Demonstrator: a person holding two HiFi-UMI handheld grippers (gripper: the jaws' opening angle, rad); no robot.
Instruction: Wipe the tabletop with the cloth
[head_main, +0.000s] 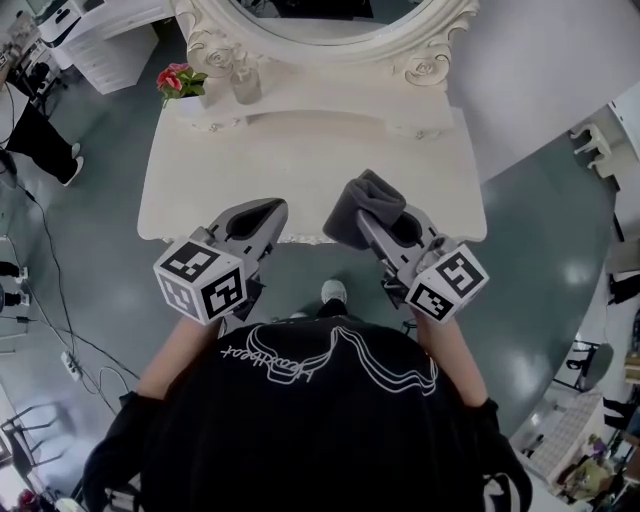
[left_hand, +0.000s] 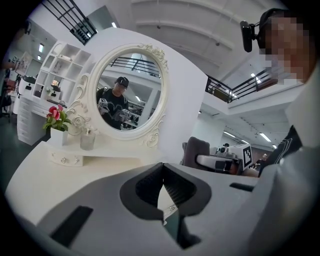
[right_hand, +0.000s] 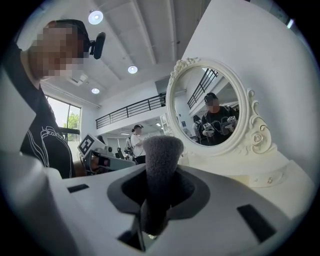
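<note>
Cloth (head_main: 362, 205), dark grey and bunched, is pinched in the right gripper (head_main: 385, 228). In the head view it sits at the near edge of the white dressing table (head_main: 300, 160), right of centre; whether it touches the top is unclear. The left gripper (head_main: 262, 215) hovers at the near edge, left of centre. Flowers (head_main: 178, 80) and a small bottle (head_main: 245, 85) stand near the far left corner, below an oval mirror (head_main: 330, 22).

Left gripper view: jaws closed tip to tip, nothing between them.

Right gripper view: jaws clamped on the cloth, which sticks up past them.

Judging by this, the cloth is in hand but wiping looks not yet under way, and the whole tabletop seems left to do.
</note>
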